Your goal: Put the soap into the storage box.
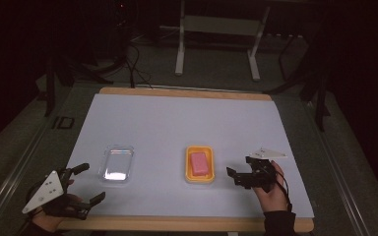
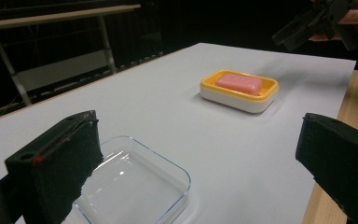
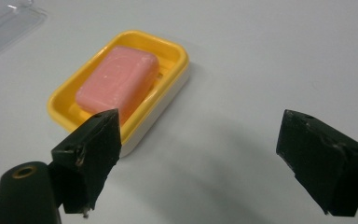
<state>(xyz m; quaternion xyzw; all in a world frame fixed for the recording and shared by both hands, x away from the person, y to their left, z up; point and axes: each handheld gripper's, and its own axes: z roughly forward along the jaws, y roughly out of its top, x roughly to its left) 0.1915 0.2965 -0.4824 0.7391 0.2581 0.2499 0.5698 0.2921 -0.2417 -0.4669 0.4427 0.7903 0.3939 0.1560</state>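
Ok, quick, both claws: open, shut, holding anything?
Left claw: open, empty, beside the clear tray.
Right claw: open, empty, next to the soap dish.

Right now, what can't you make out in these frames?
- Soap dish floor: covered by the pink soap, all views.
- Clear lid: near corner hidden behind the left gripper's jaw and cut by the bottom edge, left gripper view; cut by the top-left edge in the right gripper view.
- Any stamp on the soap: too small or blurred.
- Room beyond the table: too dark, high view.
- Right gripper: open, nothing between the jaws.
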